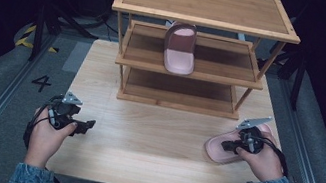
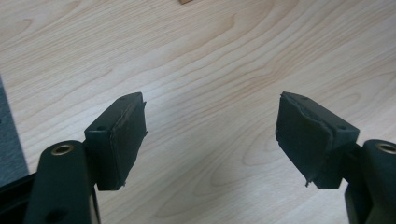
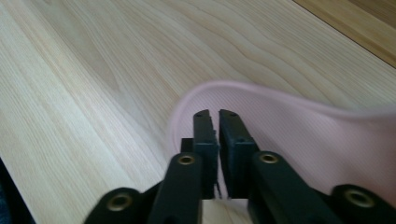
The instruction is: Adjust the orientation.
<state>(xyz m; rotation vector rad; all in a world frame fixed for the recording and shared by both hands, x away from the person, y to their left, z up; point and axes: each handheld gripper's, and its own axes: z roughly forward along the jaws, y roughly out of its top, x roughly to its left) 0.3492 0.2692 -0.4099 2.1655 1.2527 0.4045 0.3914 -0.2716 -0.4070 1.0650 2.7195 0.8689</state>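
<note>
Right hand-held gripper [image 3: 215, 116]: lower right of the high view, jaws pressed together over the pink slipper's edge; whether they pinch it cannot be told.
Pink slipper [image 1: 221, 150]: flat on the tabletop [image 1: 151, 145], lower right.
Left hand-held gripper [image 2: 212, 135]: lower left, jaws wide apart over bare wood.
Second slipper [image 1: 179, 49]: middle shelf of the wooden rack [image 1: 203, 25].

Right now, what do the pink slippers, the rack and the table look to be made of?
Slipper on the table: soft foam or rubber by the look, matte pink, fine ribbed footbed in the right gripper view.
Slipper on the rack's middle shelf: same matte pink moulded look.
Rack: bamboo or wood probably, warm brown slats, light frame.
Table: pale wood or wood-look laminate, with visible grain.
</note>
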